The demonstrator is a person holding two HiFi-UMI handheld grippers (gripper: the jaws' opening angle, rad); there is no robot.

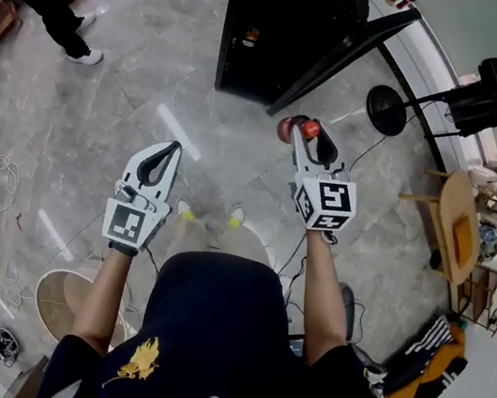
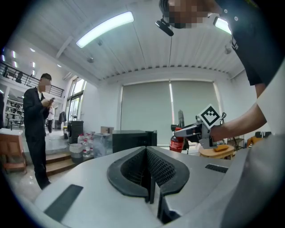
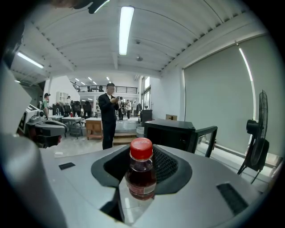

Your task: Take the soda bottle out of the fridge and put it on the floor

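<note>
head view: both our forearms stretch forward over the floor [image 1: 127,77]. the right claw [image 1: 301,128] holds the soda bottle [image 1: 286,130] in the air, short of the black fridge [image 1: 279,27], whose door hangs open. the left claw [image 1: 175,147] points ahead beside it.

left gripper view: our left claw [image 2: 148,156] is clenched on nothing, pointing level.

right gripper view: the right claw [image 3: 142,156] grips the soda bottle [image 3: 141,173] by its sides, long axis upright, red cap on top.
</note>
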